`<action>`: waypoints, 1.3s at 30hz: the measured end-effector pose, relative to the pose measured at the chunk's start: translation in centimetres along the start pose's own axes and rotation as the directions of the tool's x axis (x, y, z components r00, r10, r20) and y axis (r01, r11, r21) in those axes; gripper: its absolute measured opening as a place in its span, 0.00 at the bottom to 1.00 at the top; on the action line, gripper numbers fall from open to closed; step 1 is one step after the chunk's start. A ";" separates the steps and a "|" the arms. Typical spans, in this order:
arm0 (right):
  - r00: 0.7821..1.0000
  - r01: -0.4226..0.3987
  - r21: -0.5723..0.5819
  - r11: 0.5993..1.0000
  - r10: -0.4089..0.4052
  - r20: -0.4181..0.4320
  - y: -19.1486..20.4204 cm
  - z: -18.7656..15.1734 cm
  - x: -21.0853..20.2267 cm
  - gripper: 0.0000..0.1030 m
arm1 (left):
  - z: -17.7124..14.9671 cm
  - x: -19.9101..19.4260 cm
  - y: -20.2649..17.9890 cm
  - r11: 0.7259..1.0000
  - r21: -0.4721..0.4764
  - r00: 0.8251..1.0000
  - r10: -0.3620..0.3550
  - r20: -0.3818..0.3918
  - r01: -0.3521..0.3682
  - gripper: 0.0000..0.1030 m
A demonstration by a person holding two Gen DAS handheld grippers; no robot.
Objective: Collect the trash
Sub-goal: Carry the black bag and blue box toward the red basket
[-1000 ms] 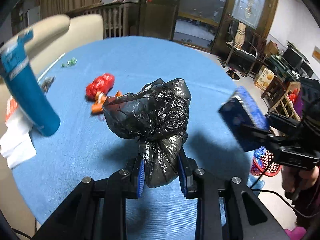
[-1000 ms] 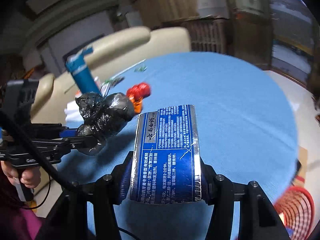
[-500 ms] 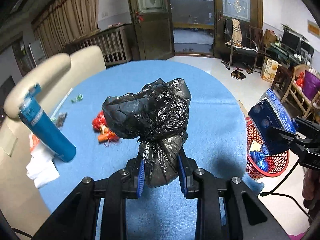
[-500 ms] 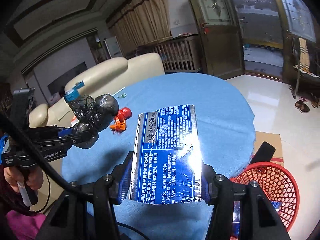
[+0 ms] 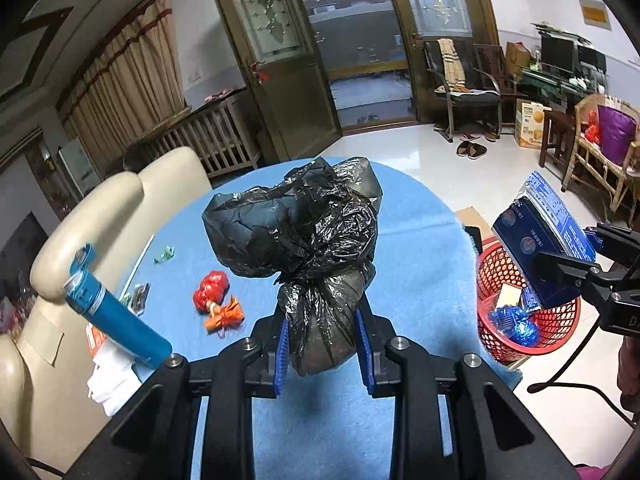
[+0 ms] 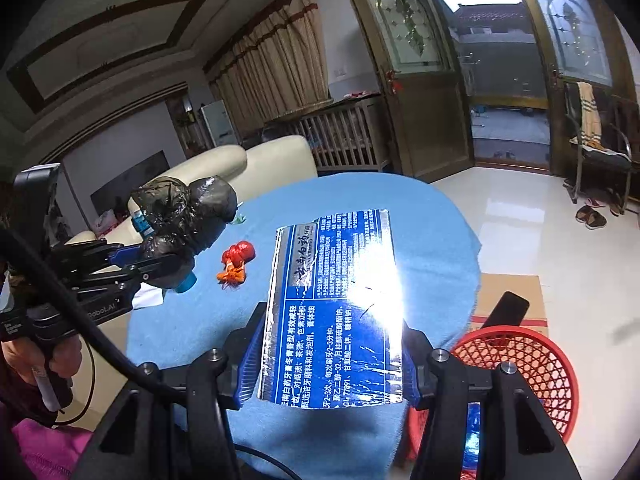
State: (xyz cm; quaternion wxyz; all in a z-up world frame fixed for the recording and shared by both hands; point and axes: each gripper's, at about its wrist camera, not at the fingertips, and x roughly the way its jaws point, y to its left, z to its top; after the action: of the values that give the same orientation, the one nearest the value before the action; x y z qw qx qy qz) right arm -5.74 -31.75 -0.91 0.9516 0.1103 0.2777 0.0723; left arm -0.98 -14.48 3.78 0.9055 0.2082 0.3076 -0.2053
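Trash is partly gathered: a red basket (image 5: 524, 312) on the floor beside the tabletop (image 5: 420, 248) already holds some wrappers. The left tool (image 5: 322, 344) pinches a knotted black bag (image 5: 304, 232) above the cloth, and the right tool (image 6: 330, 354) clamps a blue box (image 6: 336, 300); neither is dropped in yet. Red and orange wrappers (image 5: 216, 300) and a small green scrap (image 5: 164, 254) remain on the cloth. Glare washes out the box's print, and the basket's contents are hard to identify.

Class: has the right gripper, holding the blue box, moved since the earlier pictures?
Yes. The right gripper with the blue box has moved off the table, above the red basket.
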 end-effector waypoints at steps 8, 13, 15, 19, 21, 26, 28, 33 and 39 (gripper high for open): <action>1.000 0.017 0.046 0.999 -0.018 0.026 -1.9 -0.4 -1.6 0.57 | 1.1 0.1 -2.6 0.999 0.054 1.000 -0.007 0.009 0.006 0.29; 0.999 0.032 0.065 0.997 -0.034 0.038 -2.7 -0.8 -2.5 0.57 | 1.7 0.4 -3.9 0.997 0.082 1.000 -0.012 0.007 0.011 0.29; 0.998 0.035 0.073 0.997 -0.039 0.041 -3.0 -0.8 -2.8 0.57 | 1.8 0.6 -4.4 0.996 0.093 1.000 -0.018 0.003 0.018 0.29; 0.998 0.045 0.093 0.995 -0.049 0.045 -3.4 -1.1 -3.4 0.57 | 2.0 0.7 -5.5 0.993 0.119 1.000 -0.024 0.000 0.024 0.29; 0.998 0.047 0.101 0.994 -0.052 0.046 -3.8 -1.2 -3.6 0.57 | 2.1 0.9 -6.0 0.991 0.128 1.000 -0.030 -0.005 0.031 0.29; 0.997 0.061 0.117 0.991 -0.067 0.047 -4.0 -1.3 -4.2 0.57 | 2.2 1.1 -6.7 0.989 0.145 0.999 -0.040 -0.011 0.041 0.29; 0.996 0.067 0.121 0.990 -0.073 0.045 -4.1 -1.3 -4.3 0.57 | 2.3 1.2 -7.0 0.987 0.154 0.999 -0.042 -0.012 0.043 0.29; 0.995 0.084 0.138 0.987 -0.090 0.038 -4.4 -1.3 -4.5 0.57 | 2.4 1.5 -7.4 0.984 0.170 0.998 -0.053 -0.023 0.056 0.29; 0.994 0.104 0.162 0.981 -0.109 0.023 -5.0 -1.3 -4.5 0.57 | 2.5 2.0 -7.8 0.981 0.180 0.997 -0.066 -0.038 0.072 0.29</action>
State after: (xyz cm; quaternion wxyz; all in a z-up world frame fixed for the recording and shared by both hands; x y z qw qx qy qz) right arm -9.82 -37.25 -0.93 0.9464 0.1729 0.2728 -0.0032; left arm -2.21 -22.68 2.38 0.8701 0.2823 0.3088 -0.2606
